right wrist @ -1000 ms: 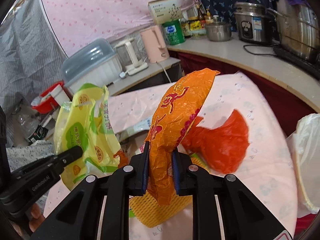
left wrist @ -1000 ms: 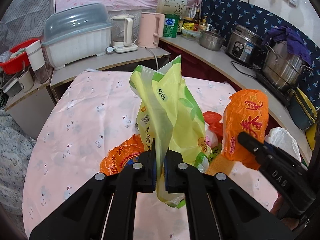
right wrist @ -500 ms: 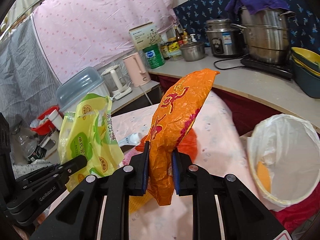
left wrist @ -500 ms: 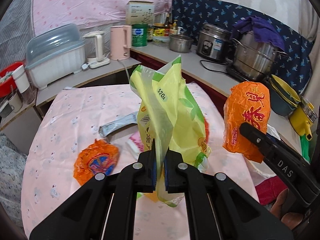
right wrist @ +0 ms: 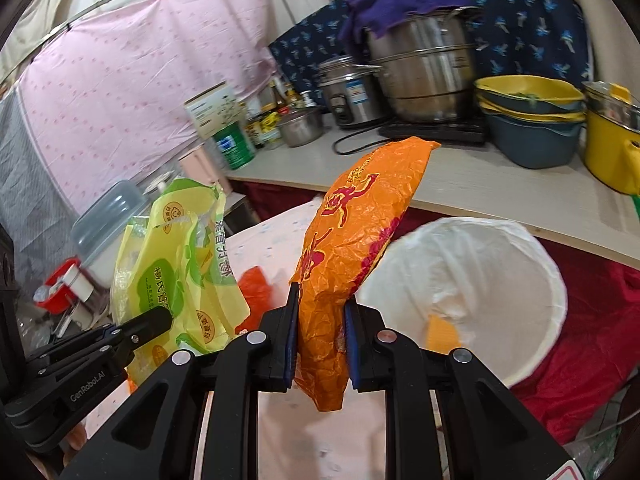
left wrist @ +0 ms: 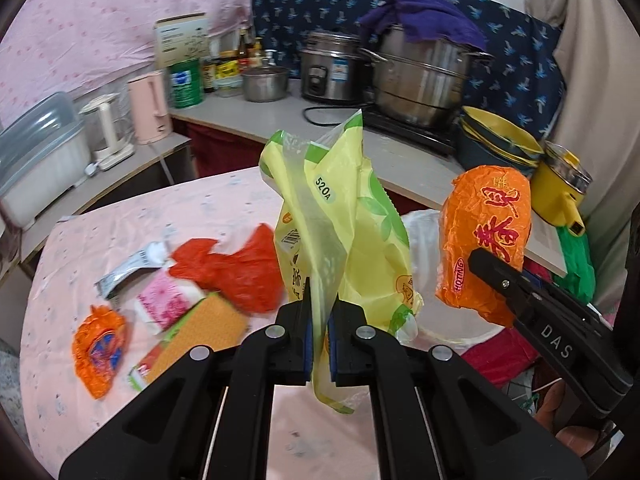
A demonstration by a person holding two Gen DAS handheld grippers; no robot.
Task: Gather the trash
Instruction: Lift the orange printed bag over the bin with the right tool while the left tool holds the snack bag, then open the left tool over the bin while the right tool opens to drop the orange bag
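My left gripper (left wrist: 319, 320) is shut on a yellow-green plastic bag (left wrist: 344, 216) and holds it upright above the pink table (left wrist: 120, 216); the bag also shows in the right wrist view (right wrist: 180, 264). My right gripper (right wrist: 320, 340) is shut on an orange wrapper (right wrist: 352, 232), seen in the left wrist view (left wrist: 486, 236) too. A bin with a white liner (right wrist: 480, 264) stands just right of the table, close beside the orange wrapper. A yellow scrap (right wrist: 440, 330) lies inside it.
On the table lie a red plastic bag (left wrist: 232, 268), a pink packet (left wrist: 168, 300), an orange box (left wrist: 192, 340), a small orange wrapper (left wrist: 98, 344) and a silver wrapper (left wrist: 128, 268). A counter (right wrist: 500, 184) behind holds steel pots, stacked bowls and a yellow pot.
Both grippers have swung to the right with their loads. The white-lined bin has come into full view and now sits close beside the orange wrapper. The table litter has shifted left in view.
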